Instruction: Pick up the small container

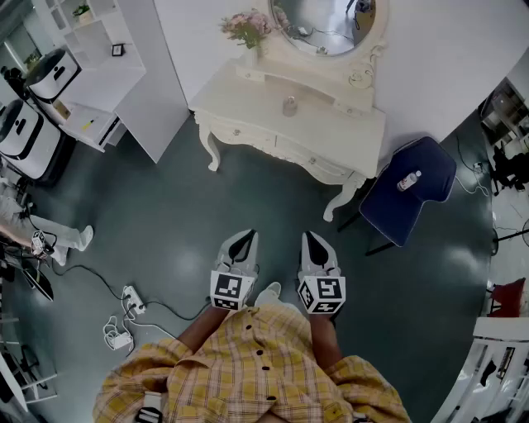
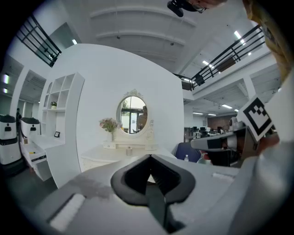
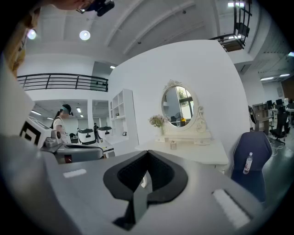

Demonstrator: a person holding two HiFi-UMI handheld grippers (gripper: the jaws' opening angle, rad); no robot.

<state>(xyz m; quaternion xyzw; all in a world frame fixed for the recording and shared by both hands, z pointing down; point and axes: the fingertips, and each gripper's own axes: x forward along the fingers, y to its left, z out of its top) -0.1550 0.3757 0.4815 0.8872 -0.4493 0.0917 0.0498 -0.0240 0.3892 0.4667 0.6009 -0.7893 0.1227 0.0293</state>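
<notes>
approach | left tool [image 1: 241, 240] and right tool [image 1: 315, 241] both closed, empty | small container [image 1: 289, 105] on bench [image 1: 331, 124], just below mirror [image 1: 326, 25] | we should walk closer, open one tool early, then straddle it squarely

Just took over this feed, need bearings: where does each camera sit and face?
Head view: on the head, steeply down at the dressing table; shows shirt, left gripper, right gripper.
Left gripper view: on that gripper, forward past its shut jaws toward the table.
Right gripper view: same, jaws shut.
Shared: the small container.
</notes>
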